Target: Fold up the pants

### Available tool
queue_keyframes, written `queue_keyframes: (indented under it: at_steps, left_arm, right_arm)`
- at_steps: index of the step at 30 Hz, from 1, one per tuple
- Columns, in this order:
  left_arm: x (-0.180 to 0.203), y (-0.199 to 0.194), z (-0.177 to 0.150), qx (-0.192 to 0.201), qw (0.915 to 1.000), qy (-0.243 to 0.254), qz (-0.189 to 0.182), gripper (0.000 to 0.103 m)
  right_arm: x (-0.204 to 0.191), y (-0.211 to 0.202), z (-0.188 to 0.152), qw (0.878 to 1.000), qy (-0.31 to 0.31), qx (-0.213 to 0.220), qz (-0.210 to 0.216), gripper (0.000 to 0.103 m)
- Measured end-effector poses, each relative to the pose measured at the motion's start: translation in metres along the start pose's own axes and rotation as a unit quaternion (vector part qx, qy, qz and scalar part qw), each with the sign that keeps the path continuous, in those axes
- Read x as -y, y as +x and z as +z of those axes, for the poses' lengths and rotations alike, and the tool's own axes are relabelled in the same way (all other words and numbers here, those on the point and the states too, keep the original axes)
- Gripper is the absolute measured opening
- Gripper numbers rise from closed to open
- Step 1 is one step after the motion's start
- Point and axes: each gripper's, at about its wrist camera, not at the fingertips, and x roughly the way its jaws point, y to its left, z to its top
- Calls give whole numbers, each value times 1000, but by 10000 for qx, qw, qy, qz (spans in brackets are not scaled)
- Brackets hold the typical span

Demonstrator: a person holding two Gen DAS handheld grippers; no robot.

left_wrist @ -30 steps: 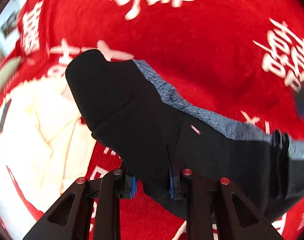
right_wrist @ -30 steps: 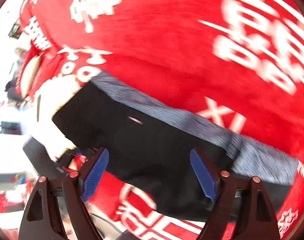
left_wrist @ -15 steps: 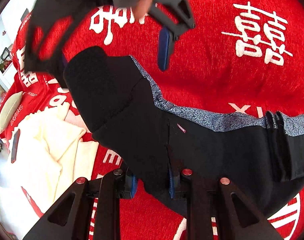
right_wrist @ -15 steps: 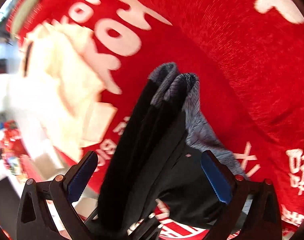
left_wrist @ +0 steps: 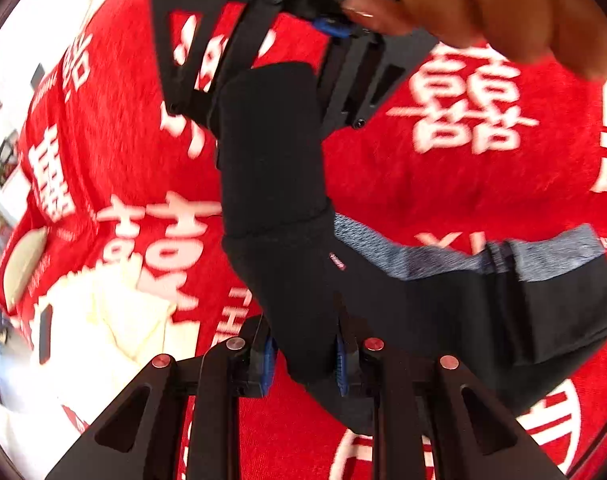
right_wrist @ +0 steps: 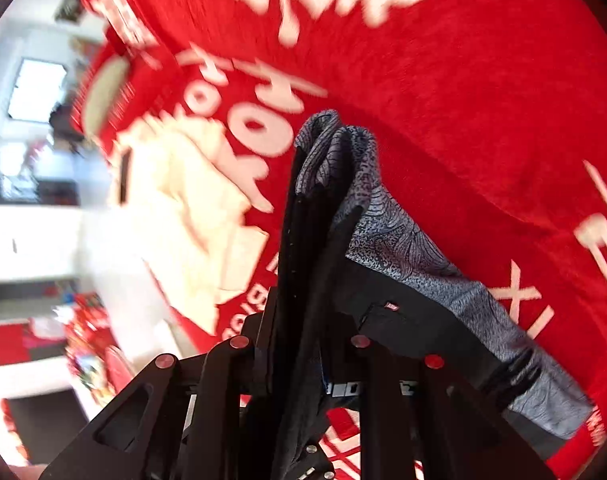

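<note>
In the left wrist view we see our left claw [left_wrist: 303, 354] at the bottom centre of the frame, clenched on a bunched fold of the black pants [left_wrist: 275, 184]. The blue pads [left_wrist: 268, 356] press the cloth from both sides. From there the pants rise toward the upper centre of the frame, and a second part runs off to the right, where the grey patterned waistband [left_wrist: 443, 252] crosses the frame.

At the top of that same view the right claw [left_wrist: 271, 92] comes in from above, with a hand [left_wrist: 475, 4] gripping its handle in the upper right corner. Its black fingers stand on either side of the upper end of the pants.

In the right wrist view the right claw [right_wrist: 303, 344] is closing, and a thick stack of black pant layers [right_wrist: 303, 248] stands between its fingers, running up to the middle of the frame. The grey waistband [right_wrist: 407, 248] drapes from that peak down to the lower right.

Beneath everything lies a red cloth with white lettering [left_wrist: 475, 184]. A cream-coloured garment [left_wrist: 115, 320] lies on it at the lower left of the left view, apart from the pants.
</note>
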Motion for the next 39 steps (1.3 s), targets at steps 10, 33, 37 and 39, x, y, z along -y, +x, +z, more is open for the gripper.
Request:
queue_keyframes:
  at_steps: [10,33,37,39]
  left_arm:
    - [114,-67,22,655,9876,1296,-590,24]
    - [329,-28,-68,91,9396,3367,-603,27]
    - [307,-39,-58,-327,9454,3075,-1027,51]
    - [284,-48,-47,-509,9497,2815,-1270,56]
  right_arm:
    - [110,-136,-125,9762,810,1693,1086,18]
    - [373,-83,-331,9197,2975,2256,1217,18]
    - [367,-79,-338,9224,2973,2181,1154,19]
    - [357,-80,-341,9283,2891,2093,1041,23]
